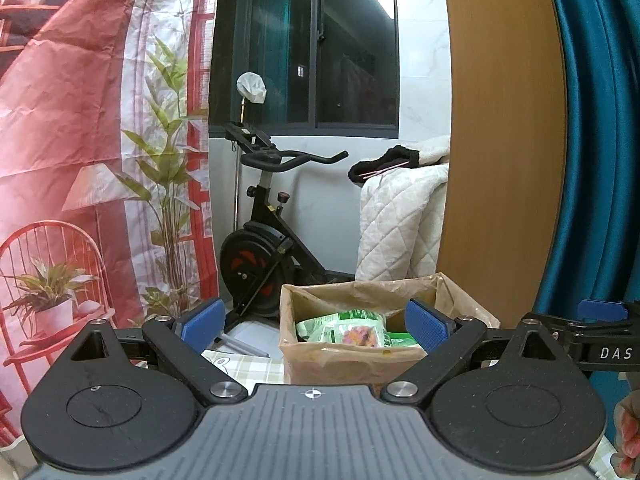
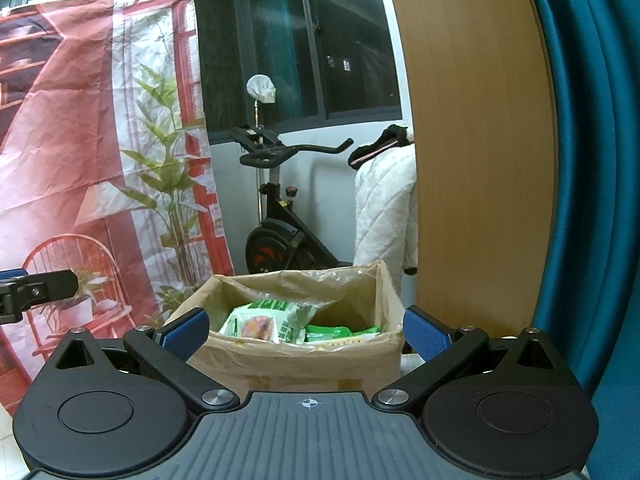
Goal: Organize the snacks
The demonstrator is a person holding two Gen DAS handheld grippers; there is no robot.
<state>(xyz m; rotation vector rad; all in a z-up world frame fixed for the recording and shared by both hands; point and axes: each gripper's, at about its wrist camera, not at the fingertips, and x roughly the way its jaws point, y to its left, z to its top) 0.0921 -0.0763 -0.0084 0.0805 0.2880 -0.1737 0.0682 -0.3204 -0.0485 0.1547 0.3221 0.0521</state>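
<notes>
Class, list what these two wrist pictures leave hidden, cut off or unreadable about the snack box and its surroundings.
1. Left wrist view: the cardboard box bottom is hidden by the left gripper body.
2. Right wrist view: snacks under the green and white packet are covered by it and the box wall.
3. Both views: packet print is too small to read.
4. Right wrist view: the table is hidden by the right gripper body.

White letters "DAS" show on the black arm of my right tongs [image 1: 602, 330]; the snack packets' print is unreadable.
</notes>
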